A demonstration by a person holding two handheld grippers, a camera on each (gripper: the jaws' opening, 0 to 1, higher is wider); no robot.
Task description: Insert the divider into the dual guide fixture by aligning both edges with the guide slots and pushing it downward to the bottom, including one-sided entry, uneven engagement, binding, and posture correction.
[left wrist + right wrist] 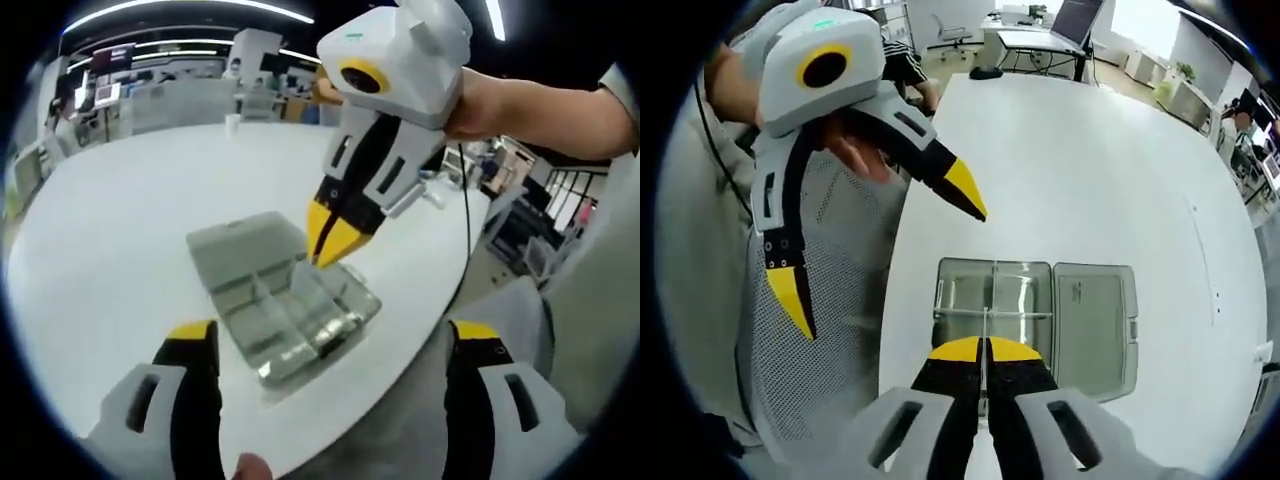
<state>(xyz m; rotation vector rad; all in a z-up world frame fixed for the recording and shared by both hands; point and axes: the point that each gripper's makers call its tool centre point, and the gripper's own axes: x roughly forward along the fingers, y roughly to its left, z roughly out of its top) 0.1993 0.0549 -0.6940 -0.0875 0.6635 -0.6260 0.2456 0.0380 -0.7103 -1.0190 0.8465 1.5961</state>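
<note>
A clear plastic fixture box (290,315) (1015,292) with inner partitions lies on the white table, its hinged lid (243,240) (1095,322) folded flat beside it. My right gripper (985,351) (334,240) is shut on the thin clear divider (985,328) (306,272), which I see edge-on, standing in the box at its middle cross wall. How deep it sits in the slots I cannot tell. My left gripper (332,345) (878,243) hangs wide open above the table's near edge, apart from the box, holding nothing.
The round white table (120,230) (1090,160) curves off close to the box. A person's torso in a grey mesh shirt (830,330) stands at that edge. Desks, chairs and monitors (1030,30) fill the room behind.
</note>
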